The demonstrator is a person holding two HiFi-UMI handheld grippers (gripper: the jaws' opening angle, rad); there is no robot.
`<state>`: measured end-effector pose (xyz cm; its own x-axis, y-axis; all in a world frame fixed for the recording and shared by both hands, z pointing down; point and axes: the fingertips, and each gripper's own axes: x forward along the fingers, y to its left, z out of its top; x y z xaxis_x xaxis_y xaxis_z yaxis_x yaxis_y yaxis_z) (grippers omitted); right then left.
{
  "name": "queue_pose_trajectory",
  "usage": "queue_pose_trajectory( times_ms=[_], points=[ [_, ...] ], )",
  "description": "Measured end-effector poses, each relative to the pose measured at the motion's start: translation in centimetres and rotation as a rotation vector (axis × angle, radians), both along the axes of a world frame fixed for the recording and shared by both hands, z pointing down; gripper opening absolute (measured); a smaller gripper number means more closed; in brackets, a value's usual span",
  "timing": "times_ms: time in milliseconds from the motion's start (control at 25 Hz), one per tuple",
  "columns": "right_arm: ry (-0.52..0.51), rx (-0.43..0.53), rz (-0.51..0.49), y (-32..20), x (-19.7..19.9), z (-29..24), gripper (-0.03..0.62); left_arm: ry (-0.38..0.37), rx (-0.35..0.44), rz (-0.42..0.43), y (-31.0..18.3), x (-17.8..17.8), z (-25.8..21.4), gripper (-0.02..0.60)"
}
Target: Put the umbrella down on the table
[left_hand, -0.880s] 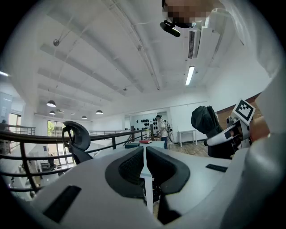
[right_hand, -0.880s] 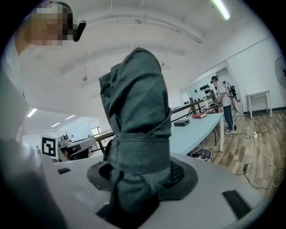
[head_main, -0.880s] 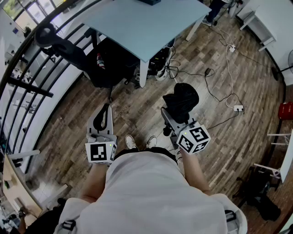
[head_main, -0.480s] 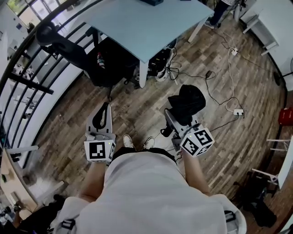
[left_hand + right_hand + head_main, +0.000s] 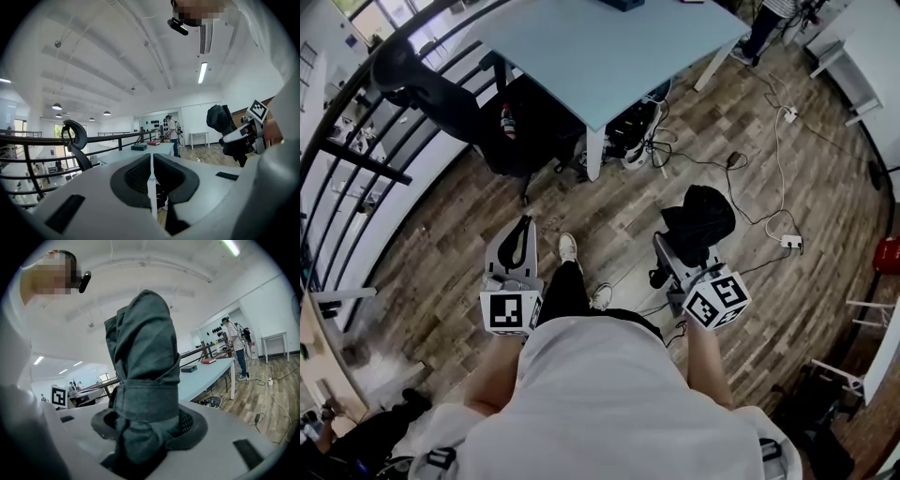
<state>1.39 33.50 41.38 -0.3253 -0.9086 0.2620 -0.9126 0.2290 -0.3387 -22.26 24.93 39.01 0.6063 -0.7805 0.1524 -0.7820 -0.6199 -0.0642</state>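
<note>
A folded dark umbrella [image 5: 143, 380] stands upright between the pads of my right gripper [image 5: 147, 425], which is shut on it just below its strap. In the head view the umbrella [image 5: 698, 223] sticks out ahead of the right gripper [image 5: 680, 258], over the wooden floor. My left gripper [image 5: 517, 246] is held level at the left with its jaws shut and nothing in them; its pads [image 5: 166, 176] meet in the left gripper view. The pale blue table [image 5: 600, 52] lies ahead at the top of the head view.
A black office chair [image 5: 441, 98] stands by the table's left side, beside a black railing [image 5: 356, 159]. Cables and a power strip [image 5: 789, 244] lie on the floor at the right. A blue box [image 5: 623, 5] sits on the table. A person [image 5: 233, 345] stands at the table's far end.
The table has come lower and closer in the head view. Both grippers have shifted slightly right and down in the picture, and one foot has stepped forward. The umbrella stays held.
</note>
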Motion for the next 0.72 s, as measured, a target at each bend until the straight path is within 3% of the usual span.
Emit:
queue_pose_trajectory(
  times_ms=[280,520,720],
  points=[
    [-0.009,-0.044,0.033,-4.8,1.4,2.1,0.229,0.012,-0.028,0.058,-6.1,3.1,2.7,0.038],
    [0.016,-0.045,0.07,-13.5,4.3,0.5,0.229,0.022,-0.017,0.102,-15.6,6.0,1.7,0.038],
    [0.005,-0.052,0.1,-20.1,4.4,-0.2,0.229,0.023,-0.036,0.145,-22.8,6.8,1.9,0.038]
  ],
)
